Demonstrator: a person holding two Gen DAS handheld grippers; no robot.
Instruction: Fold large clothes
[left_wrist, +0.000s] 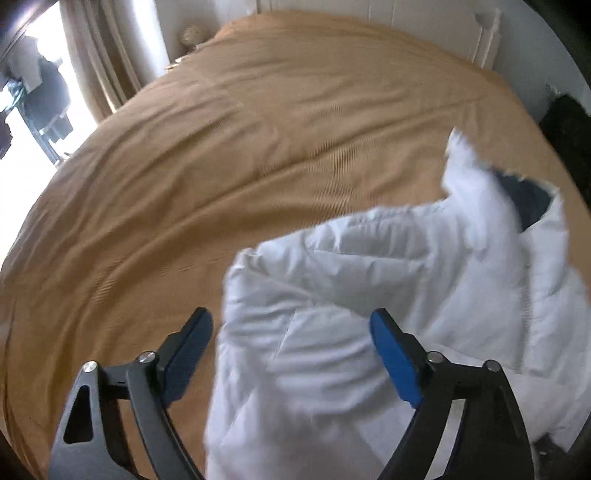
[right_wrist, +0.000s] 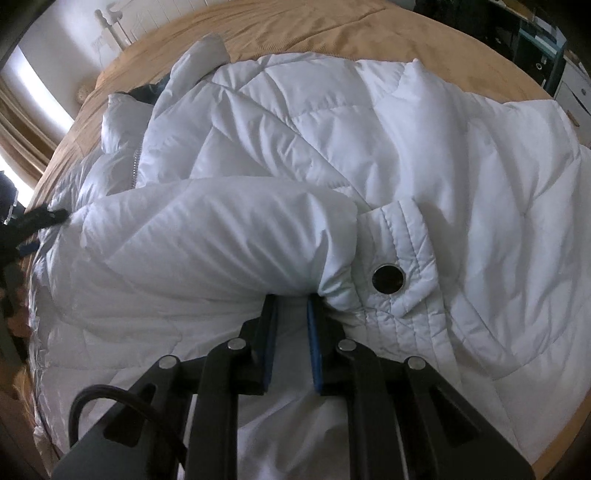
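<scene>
The right gripper (right_wrist: 291, 301) had its jaws drawn narrow, and they were pinched on the cuff end of a white sleeve (right_wrist: 207, 236) of the quilted jacket (right_wrist: 369, 147). The grip sat at the sleeve's very end, presumably so the whole sleeve could be drawn across the body as one fold. Just beside that cuff lay a pocket flap with a metal snap (right_wrist: 388, 278) (fastened or not, it could not be told).

The left gripper (left_wrist: 291, 325) stood wide, its blue pads clear of the fabric, with part of the jacket (left_wrist: 332, 295) below and between them but not pressed. That view was blurred. Judged from this, the left was free to take a fresh hold, not holding.

The jacket lay spread on the tan bedspread (left_wrist: 184, 166), its dark lining (left_wrist: 524, 195) showing at the collar end. The bed gave a broad flat surface for folding. The fold appeared to be at an early stage.
</scene>
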